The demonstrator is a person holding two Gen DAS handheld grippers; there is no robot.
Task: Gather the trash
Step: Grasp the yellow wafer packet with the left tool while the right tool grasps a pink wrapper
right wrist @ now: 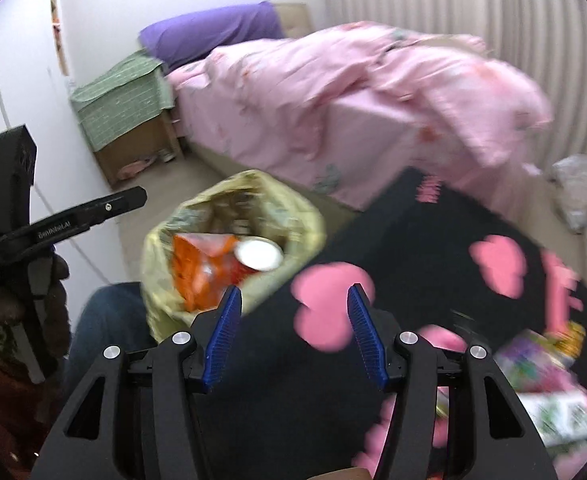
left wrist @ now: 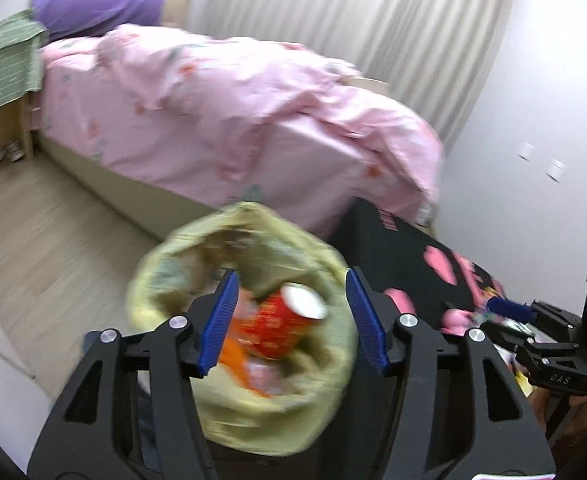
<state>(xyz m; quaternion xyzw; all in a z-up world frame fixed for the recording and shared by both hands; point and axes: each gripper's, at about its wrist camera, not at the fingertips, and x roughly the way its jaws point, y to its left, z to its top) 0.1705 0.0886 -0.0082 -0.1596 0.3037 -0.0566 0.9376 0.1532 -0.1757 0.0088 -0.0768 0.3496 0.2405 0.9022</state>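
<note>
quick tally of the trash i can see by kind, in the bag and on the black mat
Red cup in the yellow bag: 1
Orange snack packet in the bag: 1
Colourful wrappers or cartons on the black mat: about 2, too blurred to be sure
Total: about 4

Yellow bag [left wrist: 229, 404], red cup [left wrist: 281, 326]
</note>
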